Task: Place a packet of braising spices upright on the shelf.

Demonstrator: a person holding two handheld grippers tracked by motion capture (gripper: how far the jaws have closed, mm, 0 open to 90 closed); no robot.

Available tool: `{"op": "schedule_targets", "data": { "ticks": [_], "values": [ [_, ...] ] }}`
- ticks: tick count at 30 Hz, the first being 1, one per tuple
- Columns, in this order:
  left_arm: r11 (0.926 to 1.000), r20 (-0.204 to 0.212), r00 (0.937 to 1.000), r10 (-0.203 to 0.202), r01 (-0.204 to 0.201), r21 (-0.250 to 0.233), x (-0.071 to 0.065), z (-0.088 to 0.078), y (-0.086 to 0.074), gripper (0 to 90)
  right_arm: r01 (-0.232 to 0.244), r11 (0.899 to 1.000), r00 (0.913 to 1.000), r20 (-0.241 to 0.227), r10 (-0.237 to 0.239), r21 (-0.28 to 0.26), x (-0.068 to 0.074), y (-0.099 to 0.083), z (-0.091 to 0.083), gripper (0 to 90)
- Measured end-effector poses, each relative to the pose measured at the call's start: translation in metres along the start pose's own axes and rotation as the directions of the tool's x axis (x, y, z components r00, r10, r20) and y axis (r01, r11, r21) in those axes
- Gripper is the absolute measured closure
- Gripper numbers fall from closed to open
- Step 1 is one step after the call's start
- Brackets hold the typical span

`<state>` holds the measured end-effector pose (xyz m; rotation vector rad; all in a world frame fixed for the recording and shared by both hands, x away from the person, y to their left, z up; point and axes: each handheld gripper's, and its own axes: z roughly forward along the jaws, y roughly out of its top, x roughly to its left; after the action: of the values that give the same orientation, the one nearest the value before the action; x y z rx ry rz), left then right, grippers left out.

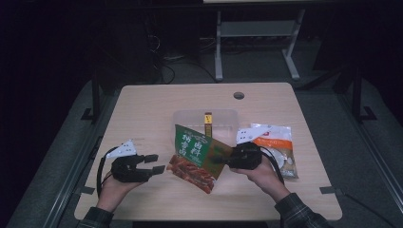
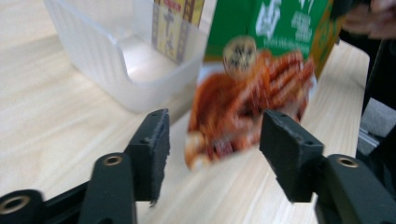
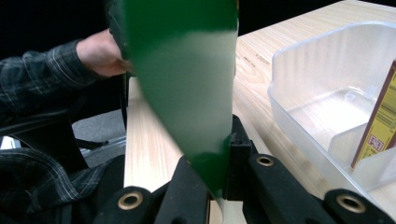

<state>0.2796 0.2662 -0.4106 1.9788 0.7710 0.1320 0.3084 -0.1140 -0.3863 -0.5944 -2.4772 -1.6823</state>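
Note:
A green and red food pouch (image 1: 197,159) hangs tilted over the table in front of a clear plastic container (image 1: 190,116). My right gripper (image 1: 219,159) is shut on the pouch's right edge. In the right gripper view the pouch (image 3: 187,70) rises from between the closed jaws of that gripper (image 3: 218,172). My left gripper (image 1: 158,163) stands open just left of the pouch, apart from it. In the left gripper view that gripper (image 2: 215,140) has its jaws spread wide, with the pouch (image 2: 252,88) beyond them and nothing between the pads.
A slim yellow-brown box (image 1: 208,124) stands upright inside the container (image 2: 93,56). A white and orange packet (image 1: 278,142) lies flat to the right of my right hand. A round hole (image 1: 238,95) sits near the table's far edge.

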Motion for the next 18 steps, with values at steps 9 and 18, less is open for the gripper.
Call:
{"op": "schedule_targets", "data": {
  "ticks": [9, 18],
  "values": [
    [0.9977, -0.047, 0.9987, 0.02, -0.017, 0.065, 0.003, -0.001, -0.02, 29.2, 0.006, 1.0, 0.9999, 0.013, -0.005, -0.029, 0.0, 0.011, -0.008, 90.0],
    [0.9964, -0.076, 0.9967, 0.027, -0.021, 0.082, 0.011, 0.008, -0.025, 20.0, 0.029, 0.999, 0.9988, 0.039, -0.028, -0.031, 0.004, 0.025, -0.01, 90.0]
  ]
}}
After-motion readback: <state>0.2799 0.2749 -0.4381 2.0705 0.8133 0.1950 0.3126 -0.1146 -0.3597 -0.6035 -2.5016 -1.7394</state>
